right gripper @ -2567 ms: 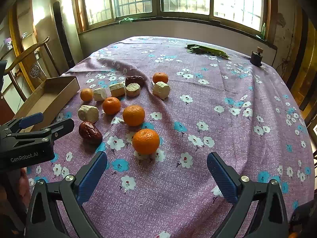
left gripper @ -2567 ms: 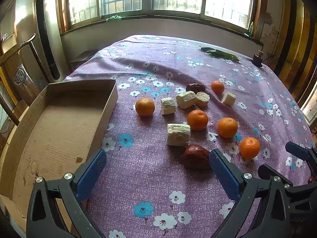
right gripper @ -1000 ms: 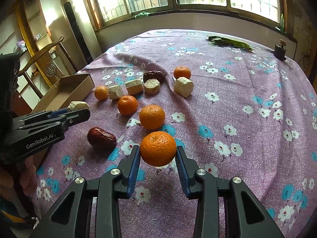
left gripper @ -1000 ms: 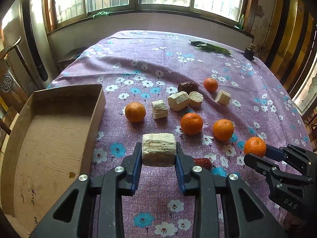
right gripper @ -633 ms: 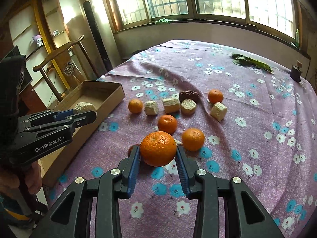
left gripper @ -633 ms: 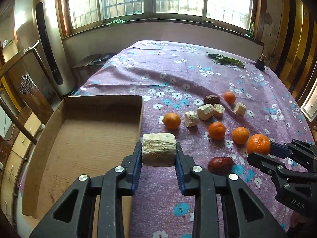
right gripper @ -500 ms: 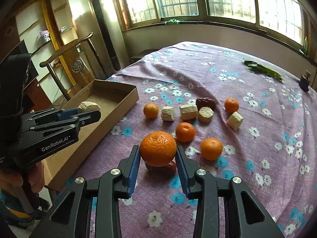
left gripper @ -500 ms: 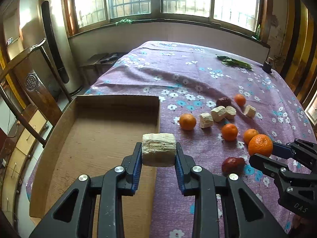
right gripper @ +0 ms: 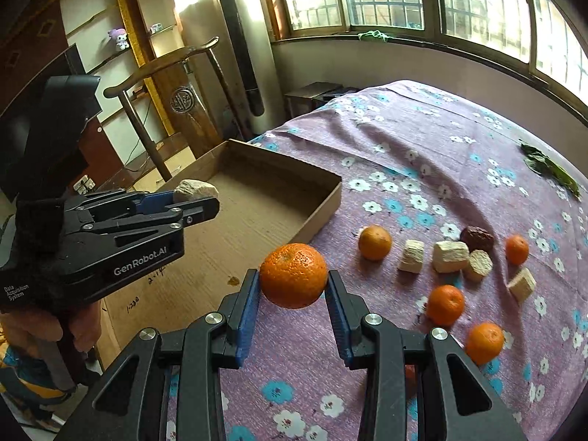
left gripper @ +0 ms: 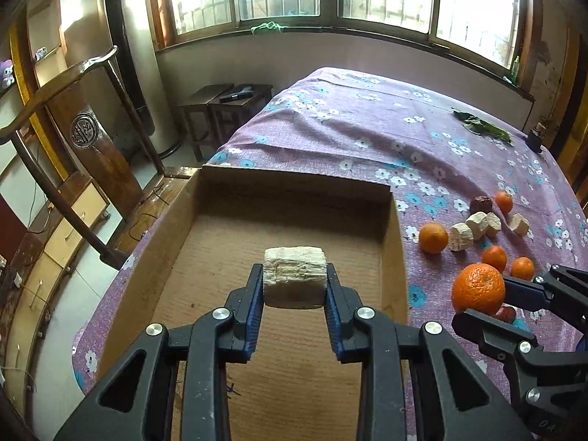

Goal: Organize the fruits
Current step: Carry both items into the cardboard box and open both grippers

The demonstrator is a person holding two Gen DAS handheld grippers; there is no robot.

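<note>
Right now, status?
Left gripper shut on pale cream chunk, above brown cardboard box. Right gripper shut on orange mandarin. Box bare.

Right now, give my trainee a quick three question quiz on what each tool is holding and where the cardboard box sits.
1. True or false: the left tool holds a pale fibrous chunk over the cardboard box.
2. The right tool grips: A) a dark date, B) an orange, C) nothing.
3. Fill in: the loose oranges and chunks lie on the purple floral ____.

Key: 1 true; 2 B; 3 tablecloth.
</note>
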